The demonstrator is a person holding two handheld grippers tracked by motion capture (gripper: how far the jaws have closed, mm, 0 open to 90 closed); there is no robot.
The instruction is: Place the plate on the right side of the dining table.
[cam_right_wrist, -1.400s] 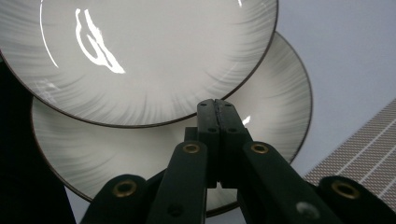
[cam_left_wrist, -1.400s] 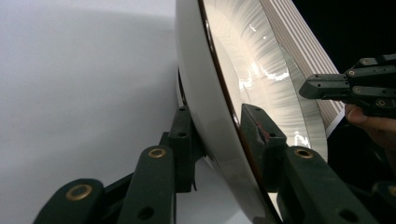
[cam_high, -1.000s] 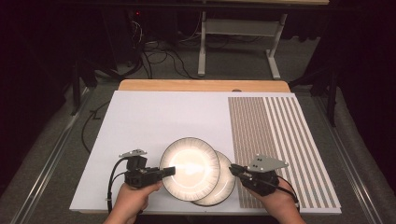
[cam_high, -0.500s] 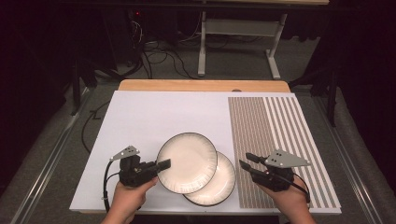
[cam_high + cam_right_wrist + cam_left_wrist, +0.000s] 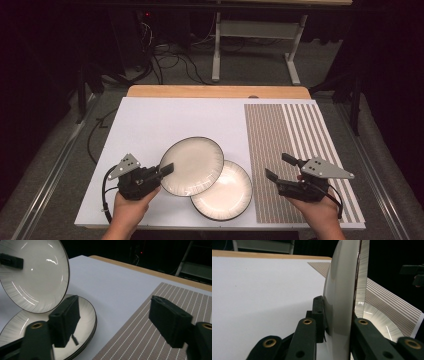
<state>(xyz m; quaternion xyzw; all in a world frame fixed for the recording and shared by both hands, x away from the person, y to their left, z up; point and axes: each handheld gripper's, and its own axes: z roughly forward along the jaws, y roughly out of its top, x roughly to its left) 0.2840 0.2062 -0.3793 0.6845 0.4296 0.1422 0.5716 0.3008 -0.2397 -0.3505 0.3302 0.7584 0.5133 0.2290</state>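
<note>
Two white plates with dark rims are near the front of the white board. My left gripper [image 5: 166, 170] is shut on the left rim of the upper plate [image 5: 192, 165] and holds it tilted above the lower plate [image 5: 225, 195]. In the left gripper view, that plate [image 5: 342, 287] stands edge-on, with the fingers [image 5: 319, 315] pressed on both sides. My right gripper [image 5: 278, 167] hovers to the right of the lower plate, over the striped mat's edge. Its jaws have just been opening, with nothing between the fingers [image 5: 66, 318]. The right gripper view has the raised plate [image 5: 35, 277] and the lower plate [image 5: 87, 312] at its left.
The white board [image 5: 175, 120] covers most of the table, with a brown striped mat [image 5: 300, 135] on its right part. A wooden table edge [image 5: 215, 91] runs along the back. Cables and a metal stand are on the dark floor beyond.
My right gripper has come off the lower plate's right rim, moved right and up, and opened. The left gripper has tilted the upper plate and lifted it a little to the left.
</note>
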